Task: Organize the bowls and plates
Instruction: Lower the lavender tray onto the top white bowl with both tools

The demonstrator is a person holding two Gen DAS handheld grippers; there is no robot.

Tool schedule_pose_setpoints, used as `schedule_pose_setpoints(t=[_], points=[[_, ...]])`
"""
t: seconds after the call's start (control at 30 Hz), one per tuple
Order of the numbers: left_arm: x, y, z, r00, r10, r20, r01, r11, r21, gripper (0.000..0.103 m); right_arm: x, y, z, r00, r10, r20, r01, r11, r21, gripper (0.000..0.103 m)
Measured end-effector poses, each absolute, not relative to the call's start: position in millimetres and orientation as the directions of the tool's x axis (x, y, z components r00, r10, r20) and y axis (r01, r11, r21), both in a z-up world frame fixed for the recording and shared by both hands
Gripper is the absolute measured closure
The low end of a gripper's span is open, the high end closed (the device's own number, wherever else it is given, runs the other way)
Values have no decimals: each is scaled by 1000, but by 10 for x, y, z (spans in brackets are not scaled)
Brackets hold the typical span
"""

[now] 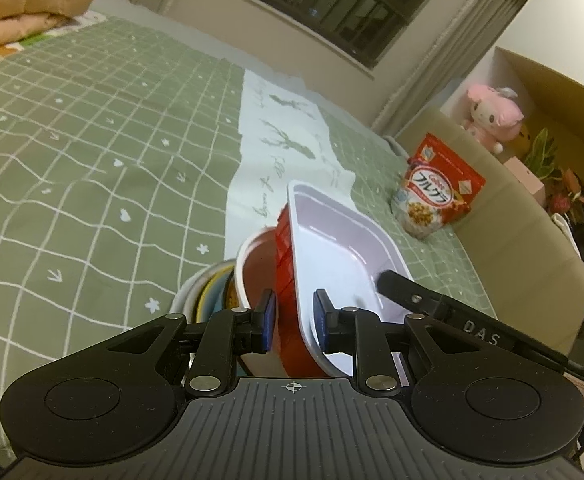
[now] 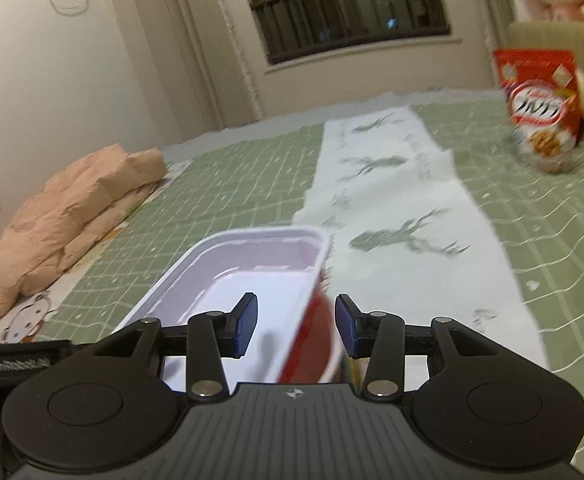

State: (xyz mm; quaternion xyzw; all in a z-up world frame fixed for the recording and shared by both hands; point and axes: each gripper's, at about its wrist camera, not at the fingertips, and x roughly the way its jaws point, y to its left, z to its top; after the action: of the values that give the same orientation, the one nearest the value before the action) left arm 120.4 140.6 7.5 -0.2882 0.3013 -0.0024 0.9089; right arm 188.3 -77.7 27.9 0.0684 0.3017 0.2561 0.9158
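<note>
Two grippers: left gripper [image 1: 294, 322] clamps the tray [image 1: 332, 236] wall; right gripper [image 2: 296, 326] straddles its opposite wall, contact blurred, cannot tell.
Tray location: tilted over the bed [image 1: 71, 140], leaning on the bowl [image 1: 257, 268].
Handling: rigid, light, glossy plastic, likely slippery; take the rim walls.
Count: one tray, one red-lined bowl, further stacked dishes [image 1: 207, 286] beside the bowl, number unclear.

Rectangular dish [image 1: 332, 248]: red outside, pale lilac-white inside. Bedspread [image 1: 91, 160]: green, white grid, small hearts and arrows. White runner [image 2: 392, 200] at 12 o'clock: grey deer print. Cereal bag [image 1: 440, 192]: red. Quilt [image 2: 71, 216]: peach.
</note>
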Motion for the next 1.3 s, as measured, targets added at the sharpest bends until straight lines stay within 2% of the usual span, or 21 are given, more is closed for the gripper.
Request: schedule_pose_setpoints(t=[0.23,0.3,0.37,0.47,0.6,0.7,0.73,0.8,0.83,1.0,1.03,1.07,1.1,1.13,1.17,1.23,1.3], points=[[888,1352,257,867,-111,-486,-164,857,-488,80,1511,-1034,392,787,449,-423,-384,893,233,46],[751,1254,266,881,-81,-467,-155,881,-446,80,1323,-1088,384,811,433,-393,-382,901,205,34],[643,1100,245,888,-48,-457,-137,921,-364,79,1118,-1137,341,832,412,-370,-374,911,174,16],[435,800,128,878,-24,-478,-97,969,-228,78,844,-1198,243,864,356,-355,-336,934,120,4],[107,543,-73,868,-19,-497,-77,982,-172,84,509,-1355,59,847,353,-397,-339,934,108,2],[23,465,-153,857,31,-514,-130,979,-157,83,342,-1375,-48,830,345,-438,-346,935,80,2],[59,453,-168,856,53,-515,-147,979,-144,79,362,-1346,-58,830,335,-445,-342,937,67,2],[246,449,-181,867,66,-494,-138,984,-110,72,493,-1321,-65,828,370,-421,-352,928,122,2],[352,461,-198,866,62,-496,-130,986,-104,74,588,-1324,-84,822,399,-407,-366,917,161,2],[569,571,-399,827,27,-562,-133,980,-149,78,981,-1434,-332,737,462,-493,-346,885,311,13],[596,586,-440,819,21,-573,-135,978,-157,78,1021,-1448,-383,721,475,-505,-350,878,327,20],[633,612,-467,811,19,-584,-143,976,-167,78,1057,-1444,-426,707,484,-515,-354,874,334,32],[658,635,-476,808,10,-590,-145,973,-182,77,1101,-1419,-463,689,494,-530,-361,868,341,39],[659,646,-475,809,-3,-588,-138,971,-195,76,1132,-1401,-477,671,511,-538,-374,859,350,53],[655,642,-451,812,-7,-584,-132,972,-196,76,1141,-1384,-476,658,526,-539,-386,850,358,58],[647,636,-367,826,1,-564,-126,975,-181,78,1154,-1363,-391,668,531,-521,-397,847,354,59],[627,685,-260,833,-25,-552,-115,969,-218,78,1161,-1365,-271,683,539,-492,-414,841,347,59]])
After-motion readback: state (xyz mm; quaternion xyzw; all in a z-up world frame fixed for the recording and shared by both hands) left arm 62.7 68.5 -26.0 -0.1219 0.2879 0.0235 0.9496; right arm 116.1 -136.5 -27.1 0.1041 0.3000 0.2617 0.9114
